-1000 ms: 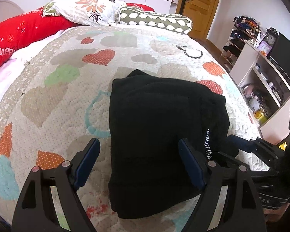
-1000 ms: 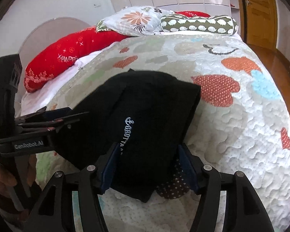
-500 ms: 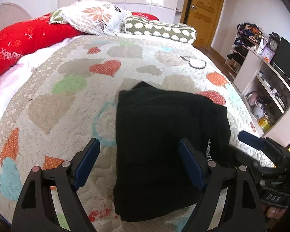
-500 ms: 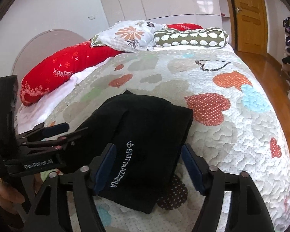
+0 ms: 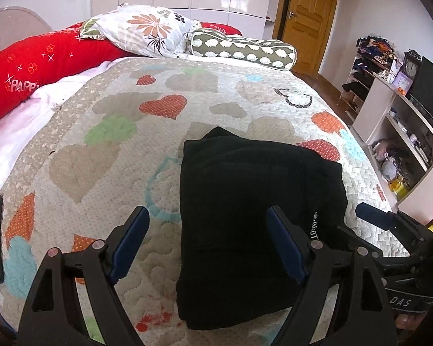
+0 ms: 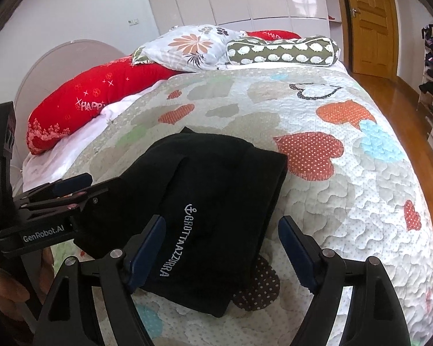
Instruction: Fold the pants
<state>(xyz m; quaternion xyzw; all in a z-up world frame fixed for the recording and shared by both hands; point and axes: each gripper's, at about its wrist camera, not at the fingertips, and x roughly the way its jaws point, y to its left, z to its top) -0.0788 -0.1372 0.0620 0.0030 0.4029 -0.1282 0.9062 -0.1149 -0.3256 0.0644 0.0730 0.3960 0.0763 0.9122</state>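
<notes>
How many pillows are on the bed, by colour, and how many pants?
Red pillows: 1
White flowery pillows: 1
Green spotted pillows: 1
Black folded pants: 1
Total: 4

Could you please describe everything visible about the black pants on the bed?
The black pants lie folded into a compact, roughly rectangular stack of soft, matte knit-looking fabric on the heart-patterned quilt, near the bed's foot. White lettering with a small anchor runs along the right-hand layer. Edges are fairly even, with one corner poking out at the far side. Only the quilt appears to touch them: the left gripper and right gripper hover open, pads clear of the cloth.
</notes>
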